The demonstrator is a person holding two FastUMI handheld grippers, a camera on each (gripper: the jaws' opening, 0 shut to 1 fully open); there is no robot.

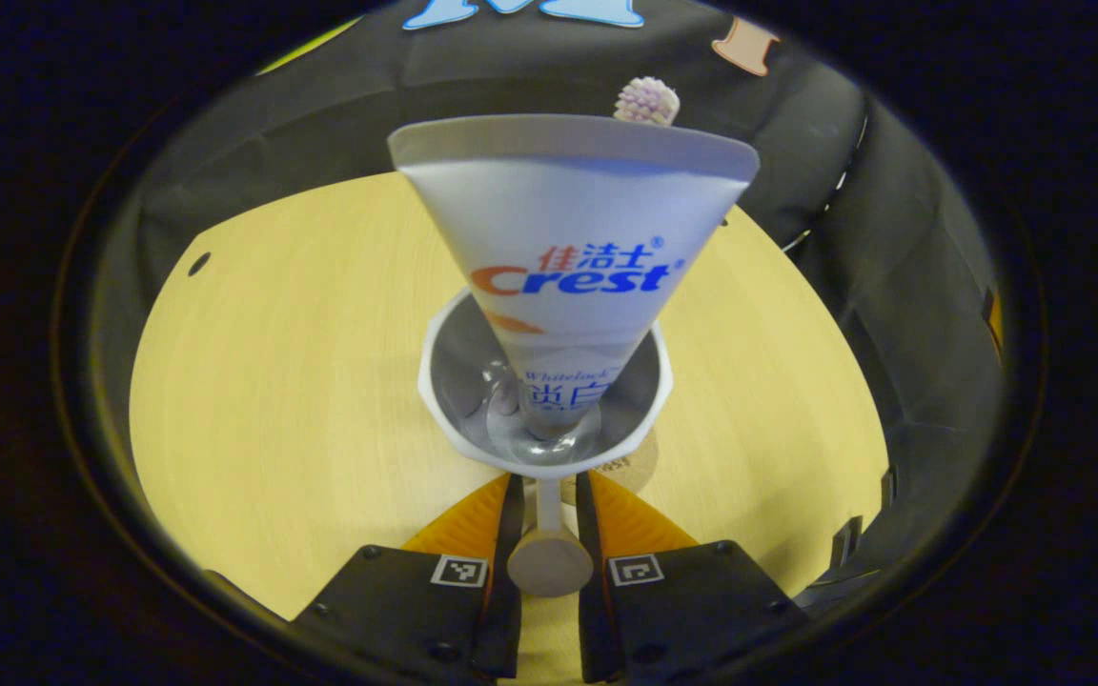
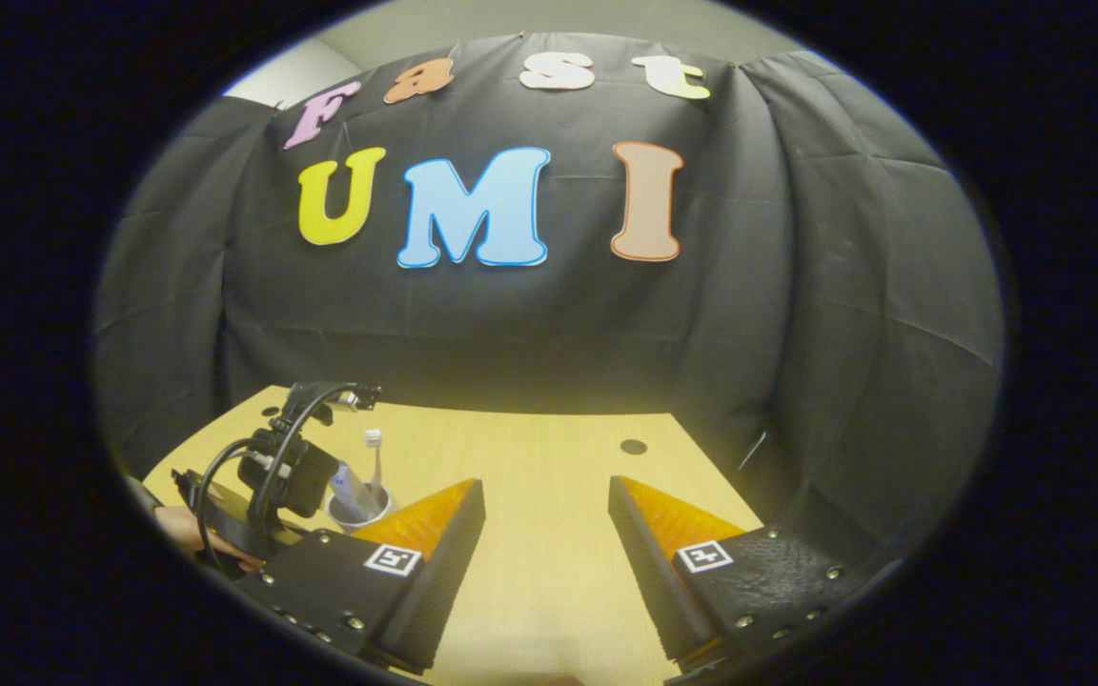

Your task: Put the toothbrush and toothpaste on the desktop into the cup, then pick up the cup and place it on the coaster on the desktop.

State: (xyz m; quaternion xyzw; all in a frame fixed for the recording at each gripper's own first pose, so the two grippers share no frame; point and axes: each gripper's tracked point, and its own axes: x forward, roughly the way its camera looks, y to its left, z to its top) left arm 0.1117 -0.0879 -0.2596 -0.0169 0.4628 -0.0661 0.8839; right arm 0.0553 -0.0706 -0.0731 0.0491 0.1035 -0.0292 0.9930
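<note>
Left gripper view, and I've got the cup (image 1: 546,391) right in front of me: a white cup with a faceted, many-sided rim and a smooth, glossy inside. Its handle (image 1: 549,548), a thin white stem ending in a flat round knob, sits between my left gripper (image 1: 546,495) fingers, and they're drawn in close on either side of it, pinching it. Whether the cup's base touches the desktop (image 1: 301,381) I can't tell from here; the rim hides it.

Standing in the cup is the toothpaste (image 1: 573,257), a soft white tube, cap end down, flaring up to a wide flat crimped tail that blocks much of what lies behind. Over that crimp peeks the toothbrush (image 1: 646,101), just its bristle head, pale and nubbly; its shaft is mostly hidden by the tube, a faint bit showing through the cup's bottom.

Just beyond the cup's near-right rim, a sliver of the coaster (image 1: 630,465): round, tan, cork-like, mostly covered by the cup. The desktop itself is pale wood grain with a small dark hole near its far-left edge.

Right gripper view now: my right gripper (image 2: 546,519) hangs over bare desktop, fingers spread wide, nothing between them. Off to the left, small and distant, there's the cup with tube and brush poking up, and the left gripper's dark body and looping cable beside it, partly cut off by my own finger.
</note>
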